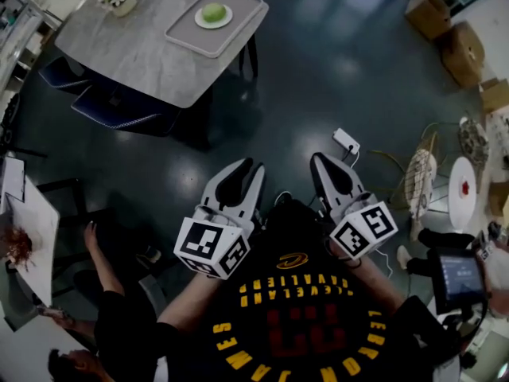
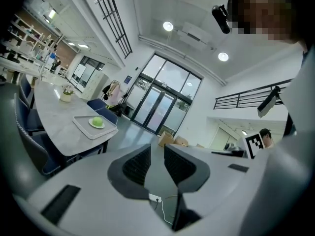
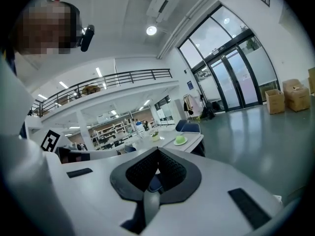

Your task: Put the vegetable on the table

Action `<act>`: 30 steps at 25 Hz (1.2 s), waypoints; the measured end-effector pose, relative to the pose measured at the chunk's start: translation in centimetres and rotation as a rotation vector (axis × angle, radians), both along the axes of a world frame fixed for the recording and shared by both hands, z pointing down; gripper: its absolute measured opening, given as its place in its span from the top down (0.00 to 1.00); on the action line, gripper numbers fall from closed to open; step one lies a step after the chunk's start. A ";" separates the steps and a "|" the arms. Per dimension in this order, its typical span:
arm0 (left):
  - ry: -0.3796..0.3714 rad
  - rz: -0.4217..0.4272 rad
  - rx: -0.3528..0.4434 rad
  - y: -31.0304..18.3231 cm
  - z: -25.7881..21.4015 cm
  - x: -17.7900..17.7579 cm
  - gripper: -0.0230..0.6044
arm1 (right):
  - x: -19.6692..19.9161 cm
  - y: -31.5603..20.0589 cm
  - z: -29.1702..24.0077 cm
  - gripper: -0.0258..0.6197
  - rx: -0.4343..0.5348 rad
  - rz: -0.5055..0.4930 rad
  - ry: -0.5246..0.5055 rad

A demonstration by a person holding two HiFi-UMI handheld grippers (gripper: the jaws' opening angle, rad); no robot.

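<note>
Floor (image 1: 334, 70), dark and glossy, fills the gap that matters here: a broad stretch of it lies between the person and the grey marble-topped table (image 1: 135, 46), which stands ahead and off to the person's left. On the table's near-right corner rests a pale rectangular tray (image 1: 191, 34), its long side running along the table edge.

Both grippers are held low and close to the person's body, well apart from the table and pointing roughly towards it. The left gripper (image 1: 252, 165) has its jaws parted, with a clear gap and nothing but floor showing between the ribbed pads. The right gripper (image 1: 320, 157) is clenched tip to tip and carries nothing.

A small light plate (image 1: 227, 18) sits on the tray, towards its far end. On that plate lies the vegetable (image 1: 213, 11), round, pale green and with no long axis that I can make out, so it is not yet on the bare tabletop.

From where I stand the vegetable lies forward and leftward of both grippers. The left gripper is on the nearer side and already released, so I judge it the likelier one to reach in, once the person has walked across to the table.
</note>
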State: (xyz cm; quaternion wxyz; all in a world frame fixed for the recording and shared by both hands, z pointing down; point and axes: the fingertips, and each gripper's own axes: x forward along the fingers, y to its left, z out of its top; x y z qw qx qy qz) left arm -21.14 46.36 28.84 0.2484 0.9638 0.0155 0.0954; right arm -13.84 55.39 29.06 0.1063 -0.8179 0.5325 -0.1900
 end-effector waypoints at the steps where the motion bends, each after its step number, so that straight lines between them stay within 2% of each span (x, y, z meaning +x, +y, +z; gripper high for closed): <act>1: 0.000 -0.008 -0.001 -0.4 0.1 0.1 0.82 | 0.1 -0.5 0.2 0.96 -0.002 -0.010 -0.003; 6: -0.017 -0.051 0.008 -2.3 0.6 1.1 0.82 | 1.2 -3.0 1.3 0.96 -0.001 -0.066 -0.030; 10: -0.042 -0.089 0.027 -4.0 1.0 3.3 0.82 | 3.5 -5.4 2.0 0.96 0.022 -0.121 -0.063; 14: -0.058 -0.122 0.055 -5.6 1.1 6.8 0.82 | 7.4 -7.5 2.4 0.96 0.051 -0.162 -0.090; 23: -0.066 -0.183 0.084 -7.8 -0.6 17.2 0.82 | 18.1 -10.3 1.3 0.96 0.087 -0.237 -0.134; 30: -0.082 -0.236 0.088 -8.4 -0.7 21.6 0.82 | 22.8 -11.5 1.7 0.96 0.097 -0.298 -0.176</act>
